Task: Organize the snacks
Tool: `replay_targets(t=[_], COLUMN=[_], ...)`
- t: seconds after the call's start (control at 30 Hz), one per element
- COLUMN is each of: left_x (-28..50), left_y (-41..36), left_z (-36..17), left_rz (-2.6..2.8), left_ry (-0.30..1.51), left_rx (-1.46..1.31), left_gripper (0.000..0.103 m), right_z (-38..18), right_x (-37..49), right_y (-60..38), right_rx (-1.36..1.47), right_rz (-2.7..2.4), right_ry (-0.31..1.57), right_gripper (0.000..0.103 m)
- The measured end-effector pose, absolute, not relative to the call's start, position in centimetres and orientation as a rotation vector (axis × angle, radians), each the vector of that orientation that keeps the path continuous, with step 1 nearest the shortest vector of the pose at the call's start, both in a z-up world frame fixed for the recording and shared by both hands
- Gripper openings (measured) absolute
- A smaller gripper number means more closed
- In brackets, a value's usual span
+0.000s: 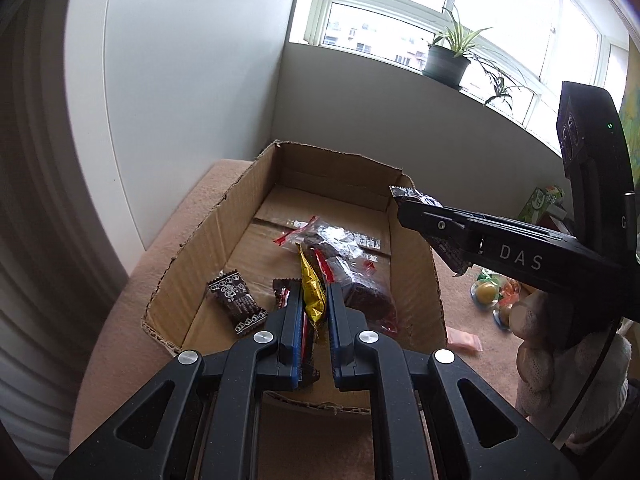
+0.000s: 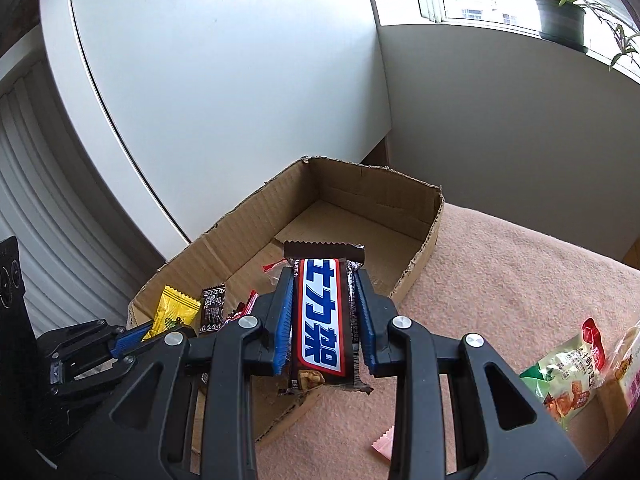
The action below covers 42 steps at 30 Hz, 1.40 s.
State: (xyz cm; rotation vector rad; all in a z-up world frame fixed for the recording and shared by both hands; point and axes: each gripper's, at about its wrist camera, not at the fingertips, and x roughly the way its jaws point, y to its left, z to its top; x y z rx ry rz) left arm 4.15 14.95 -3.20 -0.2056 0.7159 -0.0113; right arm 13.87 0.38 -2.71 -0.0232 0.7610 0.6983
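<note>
Pinkish carpet-like cloth (image 2: 500,280) covers the surface under a white cabinet and a window sill with a potted plant (image 1: 446,62). On it stands an open, low cardboard box (image 1: 224,240) with torn rims.

Clamped in the right gripper (image 2: 324,320) is a brown chocolate bar (image 2: 320,320), its blue-and-white label facing up and the pads pressing its long sides near the middle; it hangs over the near corner of the box. It looks light and fairly stiff, but the glossy wrapper is slippery, so a mid-length hold across the narrow width seems the safest, away from the crimped ends.

Over the near part of the box, the left gripper (image 1: 316,320) is clenched on a small yellow candy packet (image 1: 312,294). That packet is very light and crinkly, and would probably twist if pinched only by its sealed edge.

Already in the box lie a dark brown sachet (image 1: 236,304) and a heap of clear-wrapped dark cakes (image 1: 340,252), leaving the far half bare. Both grippers crowd the same near corner, so they could knock each other. Outside the box, a green snack bag (image 2: 568,376) and a pink sachet (image 2: 384,446) lie on the cloth.
</note>
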Motion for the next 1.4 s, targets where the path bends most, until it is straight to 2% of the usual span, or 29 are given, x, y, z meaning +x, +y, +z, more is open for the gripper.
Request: replay_targets(t=[0.03,0.1,0.13,0.17,0.2,0.4,0.8,1.4], left_x=[4.2,4.3,4.3,4.3,4.2,4.1,4.2,3.7], left_y=[15.0,15.1,15.1,15.2,15.2,15.5,13.9,5.2], left_z=[-3.2,-3.2,-3.2,-3.3,-3.3,-3.0,-2.5,-2.8], left_rz=[-0.008,0.000,0.001,0.002,0.004,0.010,-0.024,-0.226], left_ry=[0.714,0.713,0.713,0.713,0.712,0.702,0.694,0.762], left_rx=[-0.204,-0.200,-0.199,-0.200,-0.202,-0.213,-0.203,-0.144], left_gripper=[0.010,0.011,0.016,0.019,0.023,0.027,0.027,0.027], right_z=[-2.7,-2.5,-2.4,-2.3,-2.0,-1.1,-0.8,-4.4], right_x=[13.8,13.8,13.8,13.7,13.5,13.1,12.5,9.8], right_y=[0.4,0.7,0.6,0.4,0.2,-0.7,-5.4,-15.8], right_rx=[-0.027,-0.033,-0.029,-0.022,-0.013,-0.007,-0.027,-0.032], right_rz=[0.696,0.684,0.678,0.670,0.669,0.659,0.604,0.521], right_ry=[0.756,0.746,0.738,0.724,0.709,0.681,0.671,0.771], right_gripper=[0.030,0.045,0.067,0.081,0.084,0.089,0.090,0.090])
